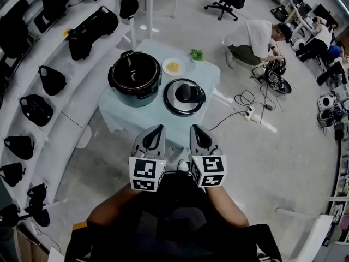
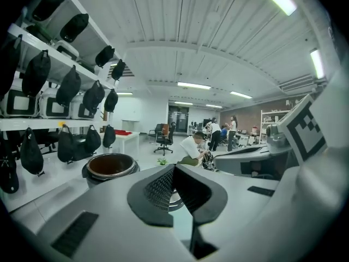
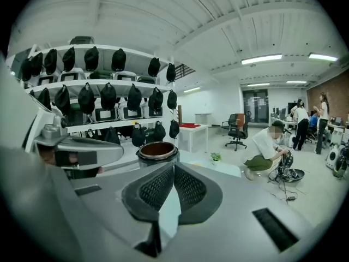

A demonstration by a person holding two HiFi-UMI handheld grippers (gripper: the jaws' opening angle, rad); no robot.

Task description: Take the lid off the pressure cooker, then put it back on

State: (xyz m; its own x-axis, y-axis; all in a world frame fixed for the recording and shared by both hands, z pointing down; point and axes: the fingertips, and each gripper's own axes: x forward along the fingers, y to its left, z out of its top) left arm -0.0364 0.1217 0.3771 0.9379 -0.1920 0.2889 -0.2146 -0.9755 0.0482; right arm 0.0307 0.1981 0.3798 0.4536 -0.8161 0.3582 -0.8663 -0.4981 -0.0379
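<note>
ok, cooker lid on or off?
Off: the lid lies on the table beside the pressure cooker, whose pot stands open.

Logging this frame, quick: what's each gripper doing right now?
Left gripper: closed, holding nothing.
Right gripper: closed, holding nothing.

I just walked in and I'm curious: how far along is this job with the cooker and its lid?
Done: the lid is off, lying flat on the table right of the open pressure cooker. In hand: nothing; the left gripper and right gripper are shut and empty, short of the table. Left: picking the lid up and setting it back on.
</note>
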